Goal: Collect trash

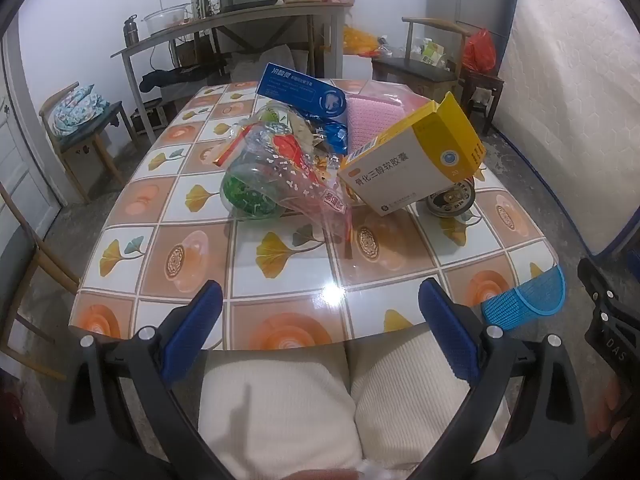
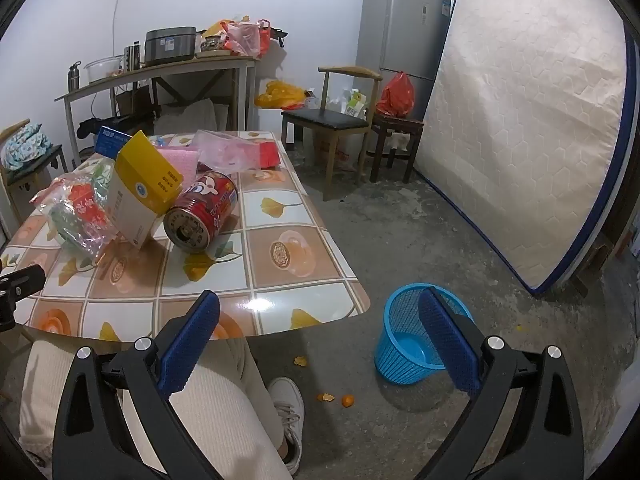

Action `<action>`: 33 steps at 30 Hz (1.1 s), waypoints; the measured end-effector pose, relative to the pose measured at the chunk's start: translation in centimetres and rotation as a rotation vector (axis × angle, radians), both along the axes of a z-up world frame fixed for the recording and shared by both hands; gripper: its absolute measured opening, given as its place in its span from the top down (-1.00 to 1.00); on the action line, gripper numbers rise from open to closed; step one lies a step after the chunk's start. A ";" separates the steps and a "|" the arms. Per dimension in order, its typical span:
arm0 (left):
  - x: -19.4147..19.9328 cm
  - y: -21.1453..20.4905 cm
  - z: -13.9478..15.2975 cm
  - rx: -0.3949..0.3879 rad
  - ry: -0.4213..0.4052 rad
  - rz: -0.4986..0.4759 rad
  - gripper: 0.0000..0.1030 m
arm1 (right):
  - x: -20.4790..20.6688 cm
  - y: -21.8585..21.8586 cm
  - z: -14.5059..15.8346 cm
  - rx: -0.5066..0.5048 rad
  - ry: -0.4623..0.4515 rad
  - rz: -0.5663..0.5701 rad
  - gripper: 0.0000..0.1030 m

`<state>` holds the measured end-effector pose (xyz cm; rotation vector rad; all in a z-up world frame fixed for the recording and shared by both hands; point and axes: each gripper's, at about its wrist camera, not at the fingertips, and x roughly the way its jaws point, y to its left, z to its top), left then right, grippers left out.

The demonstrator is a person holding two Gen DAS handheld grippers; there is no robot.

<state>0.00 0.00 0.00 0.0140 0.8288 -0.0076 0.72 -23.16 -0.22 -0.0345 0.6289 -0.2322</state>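
crinkled clear bag (image 1: pixel 280 176), yellow-white box (image 1: pixel 416 164), red can (image 2: pixel 202 212); both tongs (image 1: pixel 320 332) (image 2: pixel 320 332) gape empty.

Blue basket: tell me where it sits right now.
The blue basket stands on the concrete floor just off the table's right front corner, seen behind the right gripper in the right wrist view; only its rim shows at the table edge in the left wrist view.

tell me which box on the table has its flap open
The white and yellow medicine box, leaning on the red can; its yellow flap sticks up. The blue box behind looks closed.
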 end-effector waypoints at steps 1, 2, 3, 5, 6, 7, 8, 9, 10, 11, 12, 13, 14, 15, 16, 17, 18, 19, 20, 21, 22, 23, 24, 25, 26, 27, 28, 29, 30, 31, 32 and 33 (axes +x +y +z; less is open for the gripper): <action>0.0 0.0 0.0 -0.003 -0.001 -0.001 -0.83 | 0.0 0.0 0.0 0.000 0.000 0.000 -0.88; 0.0 0.0 0.0 -0.004 -0.005 0.001 -0.83 | 0.0 0.0 0.0 -0.002 -0.004 0.001 -0.88; 0.0 0.0 0.0 -0.003 -0.005 0.001 -0.83 | 0.0 0.0 0.0 -0.001 -0.003 0.001 -0.88; 0.0 0.0 0.0 -0.004 -0.003 0.000 -0.83 | 0.0 0.0 0.1 -0.004 -0.005 0.000 -0.88; 0.0 0.0 0.0 -0.004 -0.002 0.000 -0.83 | 0.0 0.0 0.1 -0.003 -0.004 0.001 -0.88; -0.1 0.1 0.1 -0.004 -0.001 0.001 -0.83 | 0.0 0.1 0.1 -0.005 -0.005 0.000 -0.88; 0.0 0.1 0.0 -0.003 0.000 0.000 -0.83 | 0.0 0.1 0.1 -0.006 -0.004 0.000 -0.88; 0.0 0.1 0.1 -0.003 0.001 0.001 -0.83 | 0.0 0.1 0.1 -0.006 -0.004 0.000 -0.88; -0.1 0.0 0.0 -0.003 -0.001 -0.001 -0.83 | 0.0 0.1 0.1 -0.005 -0.004 0.000 -0.88; 0.1 0.0 0.0 -0.003 -0.001 0.000 -0.83 | 0.0 0.1 0.1 -0.004 -0.005 0.000 -0.88; 0.3 0.0 0.0 -0.003 0.000 0.000 -0.83 | 0.0 0.1 0.1 -0.004 -0.006 0.000 -0.88; 0.3 0.1 0.0 -0.006 0.001 -0.002 -0.83 | 0.0 0.1 0.1 -0.004 -0.006 0.001 -0.88; 0.3 0.1 0.0 -0.006 0.002 -0.002 -0.83 | 0.0 0.1 0.1 -0.004 -0.006 0.001 -0.88; 0.3 0.1 -0.1 -0.006 0.003 -0.002 -0.83 | 0.0 0.1 0.1 -0.004 -0.006 0.002 -0.88; 0.3 0.1 0.0 -0.006 0.002 -0.001 -0.83 | 0.0 0.1 0.1 -0.004 -0.005 0.002 -0.88; 0.3 0.1 -0.1 -0.005 0.003 -0.002 -0.83 | 0.0 0.1 0.1 -0.005 -0.005 0.002 -0.88; 0.3 0.1 -0.1 -0.005 0.003 -0.002 -0.83 | 0.0 0.0 0.2 -0.006 -0.006 0.002 -0.88; 0.3 0.1 0.0 -0.005 0.003 -0.001 -0.83 | 0.0 0.1 0.1 -0.005 -0.005 0.001 -0.88; 0.1 0.0 -0.1 -0.005 0.003 -0.002 -0.83 | 0.1 0.0 0.4 -0.004 -0.006 0.001 -0.88; 0.1 0.0 -0.1 -0.005 0.003 -0.001 -0.83 | 0.1 -0.1 0.5 -0.003 -0.007 0.000 -0.88; 0.1 0.0 -0.1 -0.005 0.003 -0.002 -0.83 | 0.1 0.2 0.4 -0.003 -0.008 0.000 -0.88; 0.0 0.0 -0.1 -0.005 0.002 -0.002 -0.83 | 0.2 0.3 0.4 -0.004 -0.009 -0.001 -0.88; 0.1 0.0 -0.1 -0.005 0.003 -0.003 -0.83 | 0.1 0.2 0.6 -0.003 -0.010 -0.001 -0.88; 0.1 0.0 -0.1 -0.005 0.003 -0.003 -0.83 | 0.1 0.2 0.7 -0.002 -0.011 -0.002 -0.88; 0.1 0.0 -0.1 -0.005 0.003 -0.002 -0.83 | 0.1 0.2 0.7 -0.002 -0.013 -0.002 -0.88; 0.1 0.0 -0.1 -0.005 0.004 -0.003 -0.83 | -0.1 0.0 0.7 -0.003 -0.016 0.001 -0.88; 0.1 0.0 -0.1 -0.005 0.004 -0.003 -0.83 | -0.2 0.0 0.7 -0.003 -0.017 0.001 -0.88; 0.1 0.0 -0.1 -0.006 0.004 -0.003 -0.83 | -0.1 0.0 0.7 -0.003 -0.017 0.001 -0.88; 0.1 0.1 -0.1 -0.006 0.004 -0.003 -0.83 | -0.1 0.0 0.7 -0.003 -0.017 0.002 -0.88; 0.1 0.0 -0.1 -0.005 0.004 -0.002 -0.83 | -0.1 0.0 0.7 -0.004 -0.018 0.002 -0.88; 0.1 0.0 -0.1 -0.005 0.004 -0.003 -0.83 | -0.1 0.0 0.7 -0.003 -0.018 0.003 -0.88; 0.1 0.0 -0.1 -0.005 0.004 -0.003 -0.83 | -0.1 -0.1 0.8 -0.003 -0.019 0.003 -0.88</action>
